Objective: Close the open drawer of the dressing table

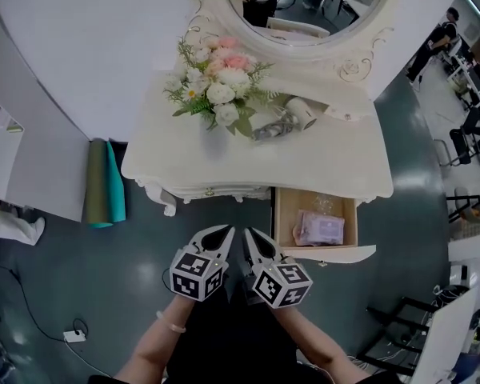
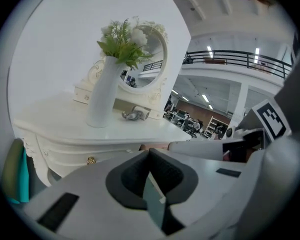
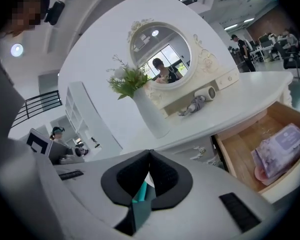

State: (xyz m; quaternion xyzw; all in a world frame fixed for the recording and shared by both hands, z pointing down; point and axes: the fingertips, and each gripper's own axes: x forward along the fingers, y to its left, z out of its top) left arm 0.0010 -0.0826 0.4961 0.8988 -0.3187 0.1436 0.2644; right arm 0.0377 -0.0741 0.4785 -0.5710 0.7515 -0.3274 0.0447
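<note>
The white dressing table (image 1: 336, 162) has its right drawer (image 1: 282, 214) pulled out, with the white front panel (image 1: 328, 254) toward me. A purple packet (image 1: 322, 229) lies inside on the wooden bottom. My left gripper (image 1: 226, 231) and right gripper (image 1: 249, 233) are side by side, low in front of the table and just left of the drawer. Both are shut with nothing between the jaws and touch nothing. The right gripper view shows the open drawer (image 3: 245, 156) and packet (image 3: 282, 146) to the right of the shut jaw tips (image 3: 150, 152). The left gripper (image 2: 149, 151) faces the closed left drawer.
On the tabletop stand a white vase of flowers (image 1: 220, 86), a hair dryer (image 1: 292, 117) and an oval mirror (image 1: 304, 6). Rolled olive and teal mats (image 1: 104, 182) lean left of the table. A cable and plug (image 1: 72, 334) lie on the floor. Black chairs (image 1: 464, 142) stand at the right.
</note>
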